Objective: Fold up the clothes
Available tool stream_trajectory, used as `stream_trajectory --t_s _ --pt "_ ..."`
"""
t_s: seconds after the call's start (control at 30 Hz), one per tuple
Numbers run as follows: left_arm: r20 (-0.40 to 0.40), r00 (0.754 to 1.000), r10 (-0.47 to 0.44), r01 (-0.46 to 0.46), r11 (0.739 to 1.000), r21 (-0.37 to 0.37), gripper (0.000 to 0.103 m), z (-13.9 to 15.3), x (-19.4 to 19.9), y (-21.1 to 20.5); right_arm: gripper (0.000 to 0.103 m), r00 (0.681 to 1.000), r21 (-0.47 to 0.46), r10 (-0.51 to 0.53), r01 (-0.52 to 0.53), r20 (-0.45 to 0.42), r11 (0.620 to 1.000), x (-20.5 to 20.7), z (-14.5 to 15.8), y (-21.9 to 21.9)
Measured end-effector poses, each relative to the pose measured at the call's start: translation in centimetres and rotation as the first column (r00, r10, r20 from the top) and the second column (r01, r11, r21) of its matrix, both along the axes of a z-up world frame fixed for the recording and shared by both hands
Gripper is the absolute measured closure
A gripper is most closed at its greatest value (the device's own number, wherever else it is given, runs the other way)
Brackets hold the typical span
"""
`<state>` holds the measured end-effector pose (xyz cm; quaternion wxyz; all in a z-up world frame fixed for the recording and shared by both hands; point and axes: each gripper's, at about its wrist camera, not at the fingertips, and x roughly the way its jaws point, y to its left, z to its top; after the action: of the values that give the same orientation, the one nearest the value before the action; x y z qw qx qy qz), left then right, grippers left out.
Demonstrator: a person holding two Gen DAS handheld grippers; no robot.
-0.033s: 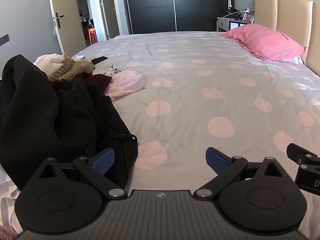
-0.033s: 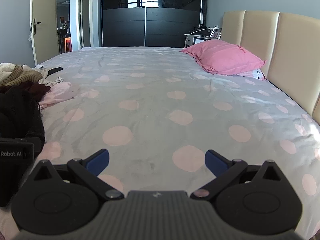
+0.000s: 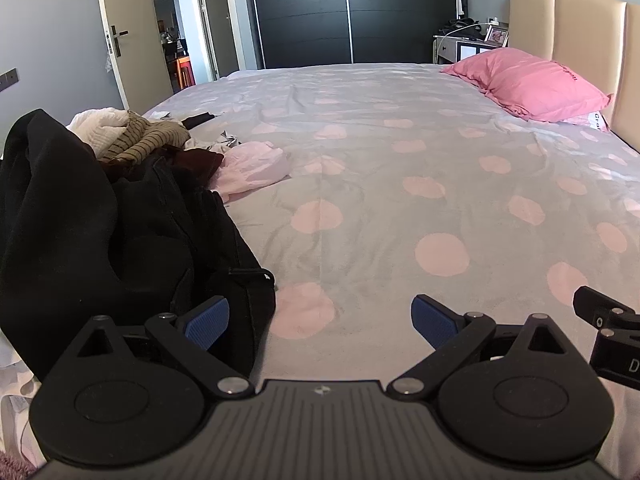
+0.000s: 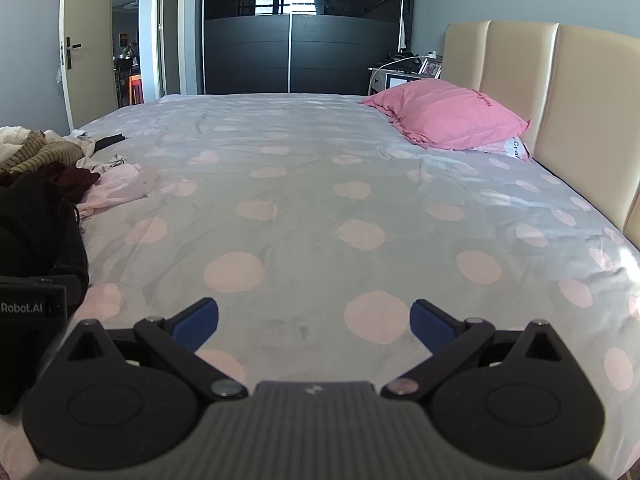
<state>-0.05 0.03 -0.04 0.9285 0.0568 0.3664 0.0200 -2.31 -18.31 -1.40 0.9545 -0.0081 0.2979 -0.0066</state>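
A heap of clothes lies on the left side of the bed. It holds a big black garment (image 3: 100,232), a striped olive knit (image 3: 152,140), a white knit (image 3: 104,124), a maroon piece (image 3: 196,160) and a pale pink garment (image 3: 256,168). My left gripper (image 3: 320,320) is open just right of the black garment, nothing between its blue pads (image 3: 208,322). My right gripper (image 4: 314,322) hangs open over bare bedcover, further right. The black garment (image 4: 36,224) and pink garment (image 4: 120,188) show at the left of the right wrist view.
The bed (image 3: 400,160) has a grey cover with pink dots. A pink pillow (image 3: 536,80) lies at the beige headboard (image 4: 560,100). A dark wardrobe (image 4: 292,40), an open door (image 3: 120,40) and a bedside table (image 3: 460,46) stand beyond.
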Motion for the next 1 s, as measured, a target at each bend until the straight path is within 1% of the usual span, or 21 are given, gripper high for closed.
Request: stream_trajectory --t_s 0.13,0.17,0.2,0.27,0.33,0.43,1.0 --pt "0.002 1.0 -0.005 0.005 1.0 -0.012 0.004 -0.08 -0.1 0.06 0.0 1.0 -0.001 0.016 -0.016 -0.011 1.0 -0.02 -0.05 0.3" --pt "0.003 1.0 -0.007 0.007 1.0 -0.015 0.004 -0.1 -0.13 0.08 0.0 1.0 0.012 0.014 -0.014 -0.025 1.0 0.44 -0.36 -0.14" --pt "0.004 1.0 -0.008 0.008 1.0 -0.018 0.004 -0.12 -0.15 0.09 0.0 1.0 -0.005 0.014 -0.014 -0.01 1.0 0.07 -0.34 0.13" --pt "0.005 1.0 -0.011 0.011 1.0 -0.024 0.004 -0.16 -0.2 0.12 0.0 1.0 -0.003 0.022 -0.022 0.0 1.0 -0.49 -0.27 -0.29" --pt "0.006 1.0 -0.013 0.014 0.999 -0.03 0.004 -0.2 -0.26 0.15 0.0 0.999 -0.016 0.027 -0.027 -0.017 0.999 0.21 -0.42 -0.03" --pt "0.008 1.0 -0.017 0.018 0.999 -0.038 0.004 -0.26 -0.33 0.2 0.0 1.0 -0.019 0.022 -0.023 -0.015 1.0 -0.06 -0.34 0.57" --pt "-0.009 1.0 0.003 -0.004 0.999 -0.039 0.004 -0.36 -0.22 0.31 0.0 0.999 -0.026 0.031 -0.032 -0.026 0.999 0.02 -0.46 0.55"
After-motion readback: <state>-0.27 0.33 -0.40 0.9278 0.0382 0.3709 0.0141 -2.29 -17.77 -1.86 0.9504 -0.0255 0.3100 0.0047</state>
